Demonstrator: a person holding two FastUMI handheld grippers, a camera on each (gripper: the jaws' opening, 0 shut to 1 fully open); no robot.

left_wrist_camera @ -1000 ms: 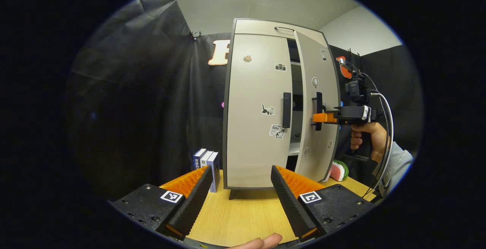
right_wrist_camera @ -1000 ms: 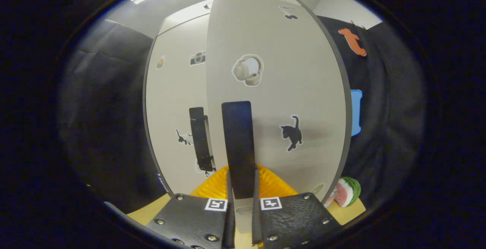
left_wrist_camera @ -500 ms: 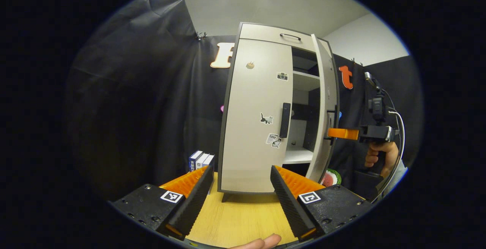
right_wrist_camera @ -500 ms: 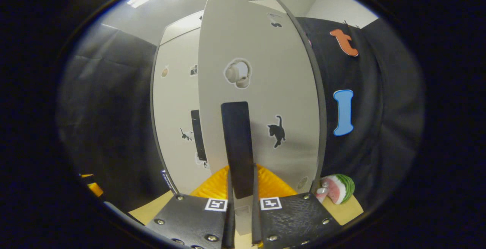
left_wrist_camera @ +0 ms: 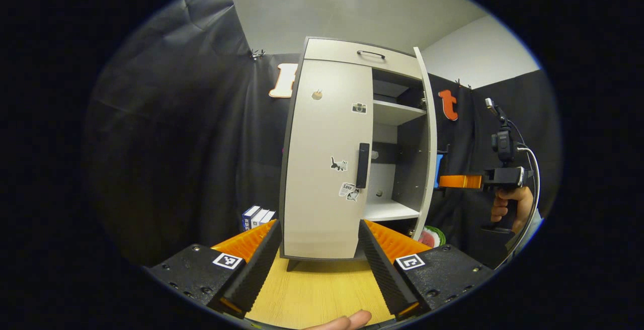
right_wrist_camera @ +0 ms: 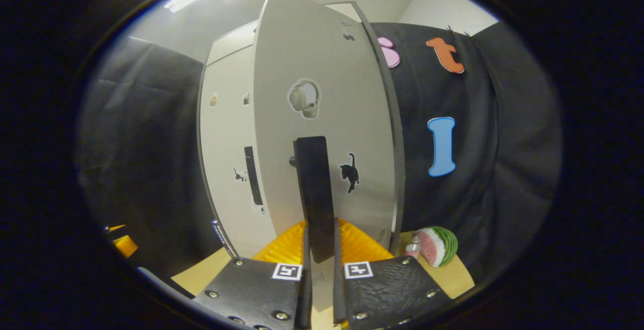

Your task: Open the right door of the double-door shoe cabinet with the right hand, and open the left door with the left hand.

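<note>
Left gripper view: the shoe cabinet (left_wrist_camera: 327, 169) stands at the far edge of the wooden bench (left_wrist_camera: 322, 290), its right door (left_wrist_camera: 427, 144) swung wide, shelves showing, left door (left_wrist_camera: 327, 159) closed. The left gripper (left_wrist_camera: 317, 264) hangs before it, fingers apart. Right gripper view: the right gripper (right_wrist_camera: 319, 269) is clamped on the right door's handle (right_wrist_camera: 313, 194). A watermelon slice toy (right_wrist_camera: 436, 245) lies near the cabinet's right corner.

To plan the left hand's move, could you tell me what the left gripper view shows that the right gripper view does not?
Left gripper view: the inner shelves, the books, and the open left gripper facing the shut left door. Right gripper view: the right door seen on its outer face with its cat sticker, and the right gripper shut on the right door handle. Both: the left door and the watermelon slice.
</note>
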